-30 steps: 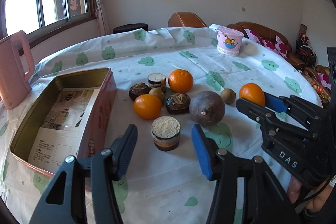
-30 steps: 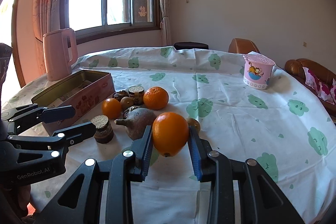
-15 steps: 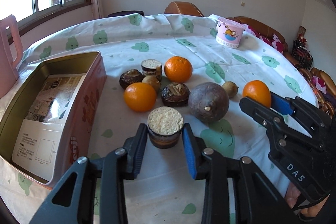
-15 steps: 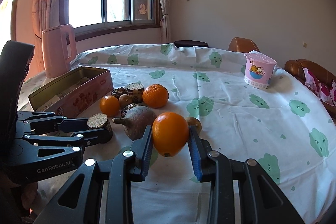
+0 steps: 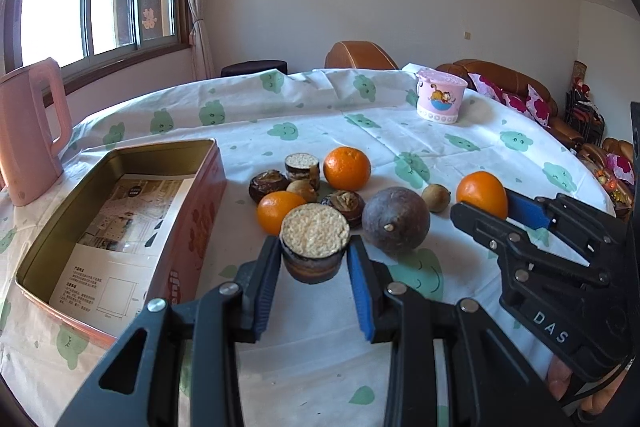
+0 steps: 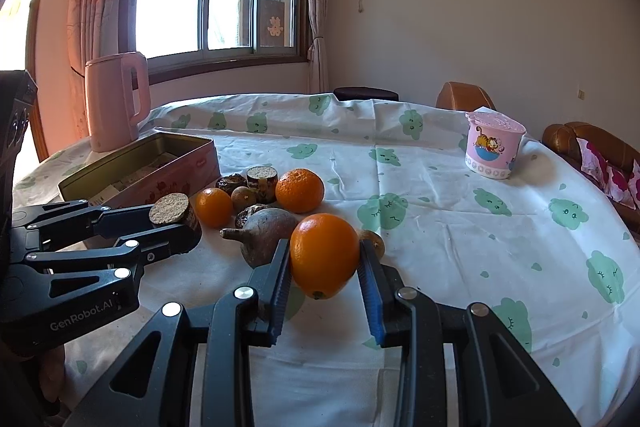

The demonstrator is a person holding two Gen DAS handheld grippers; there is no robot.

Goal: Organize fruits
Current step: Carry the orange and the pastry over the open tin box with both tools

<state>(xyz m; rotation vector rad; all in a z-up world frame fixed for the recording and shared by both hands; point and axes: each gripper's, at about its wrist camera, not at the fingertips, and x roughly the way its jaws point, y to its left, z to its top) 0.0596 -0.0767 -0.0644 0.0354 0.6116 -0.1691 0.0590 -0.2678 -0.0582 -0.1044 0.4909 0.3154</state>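
My left gripper (image 5: pixel 314 251) is shut on a round brown piece (image 5: pixel 314 243) with a pale grainy top, held just off the cloth beside the open tin box (image 5: pixel 120 155). My right gripper (image 6: pixel 325 259) is shut on an orange (image 6: pixel 325 255), low over the table. In the left wrist view that held orange (image 5: pixel 482 195) shows at the right. Between the two grippers lie two more oranges (image 5: pixel 347 168) (image 5: pixel 280 211), a dark purple round fruit (image 5: pixel 396 220), a small brown fruit (image 5: pixel 436 197) and several dark round pieces (image 5: pixel 302 165).
The tin box (image 6: pixel 136 163) holds only a printed paper sheet. A pink kettle (image 6: pixel 114 99) stands behind it near the window. A pink cartoon cup (image 6: pixel 494 147) sits at the far right of the round table. Brown chairs stand past the table edge.
My left gripper moved forward around the grainy-topped piece, shut on it and raised it slightly. My right gripper kept still with the orange in it.
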